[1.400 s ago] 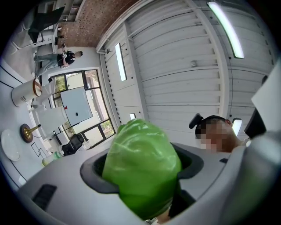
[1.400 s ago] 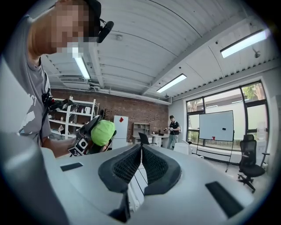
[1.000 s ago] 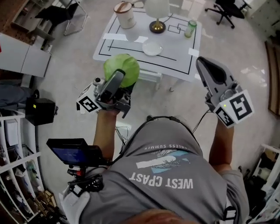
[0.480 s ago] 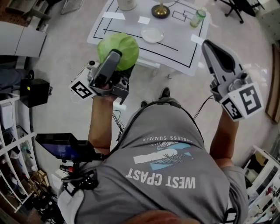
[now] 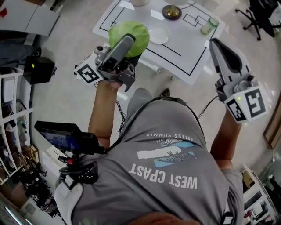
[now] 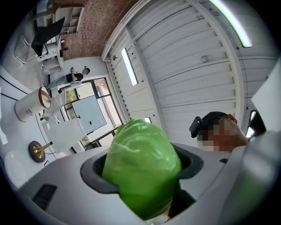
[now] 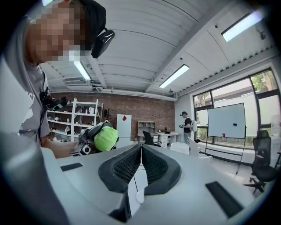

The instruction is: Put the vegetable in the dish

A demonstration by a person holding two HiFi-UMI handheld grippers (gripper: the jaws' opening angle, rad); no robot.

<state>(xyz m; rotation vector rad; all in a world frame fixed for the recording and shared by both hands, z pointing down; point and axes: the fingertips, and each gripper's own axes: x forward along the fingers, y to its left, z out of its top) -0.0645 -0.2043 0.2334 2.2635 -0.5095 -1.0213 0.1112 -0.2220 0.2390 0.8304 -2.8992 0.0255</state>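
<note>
The left gripper (image 5: 130,40) clamps the green vegetable (image 5: 119,30) in wide-set jaws, and the dish (image 5: 159,34) lies just ahead to its right — nearer it than the closed, empty right gripper (image 5: 216,44).

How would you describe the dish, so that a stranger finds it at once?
Look at the white table with black lines. On it, near the round brass base, lies the dish. It is the only flat, round, white thing there.
</note>
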